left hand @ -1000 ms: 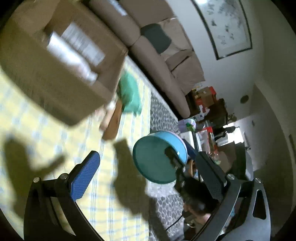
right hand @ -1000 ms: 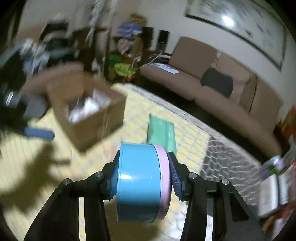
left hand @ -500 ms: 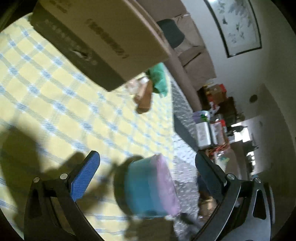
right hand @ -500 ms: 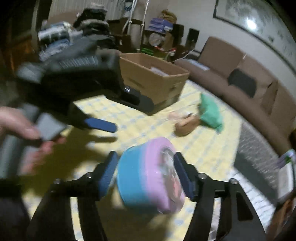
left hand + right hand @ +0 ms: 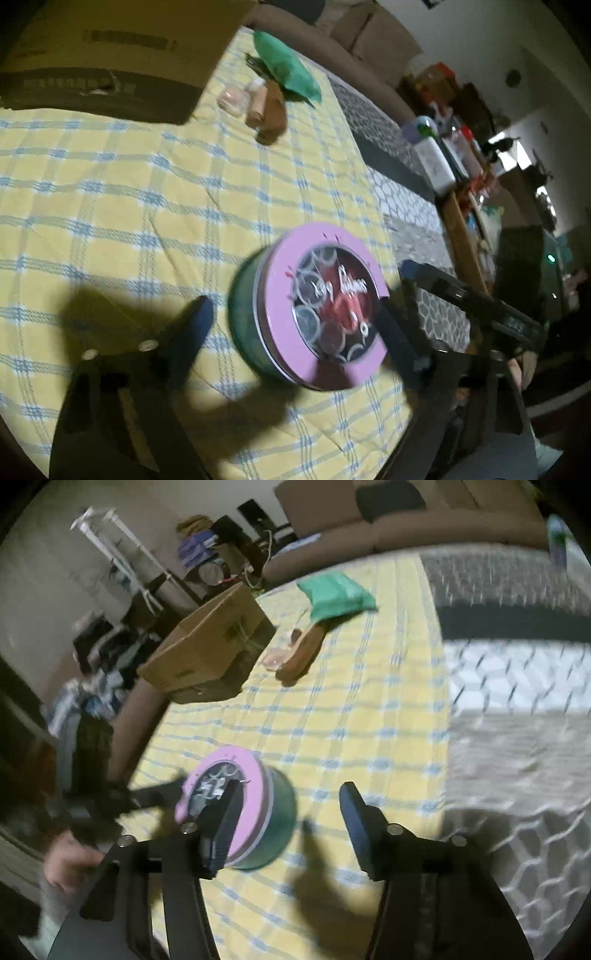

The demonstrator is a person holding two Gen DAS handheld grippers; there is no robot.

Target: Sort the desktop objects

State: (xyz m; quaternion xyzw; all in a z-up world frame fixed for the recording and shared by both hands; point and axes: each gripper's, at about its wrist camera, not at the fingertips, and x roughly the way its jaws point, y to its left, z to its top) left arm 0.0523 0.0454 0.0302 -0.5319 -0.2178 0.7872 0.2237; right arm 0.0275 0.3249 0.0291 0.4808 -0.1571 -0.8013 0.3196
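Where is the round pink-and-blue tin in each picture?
Left wrist view: the tin sits low and centre on the yellow cloth, between the left tool's fingers, pink lid facing the camera.
Right wrist view: the tin is lower left, partly behind the right tool's left finger.
Shared landmark: the cardboard box stands beyond the tin in both views.

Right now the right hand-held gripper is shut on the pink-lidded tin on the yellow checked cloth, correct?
Not quite. The right wrist view shows the right hand-held gripper open, and the pink-lidded tin stands free on the yellow checked cloth, off beside one finger.
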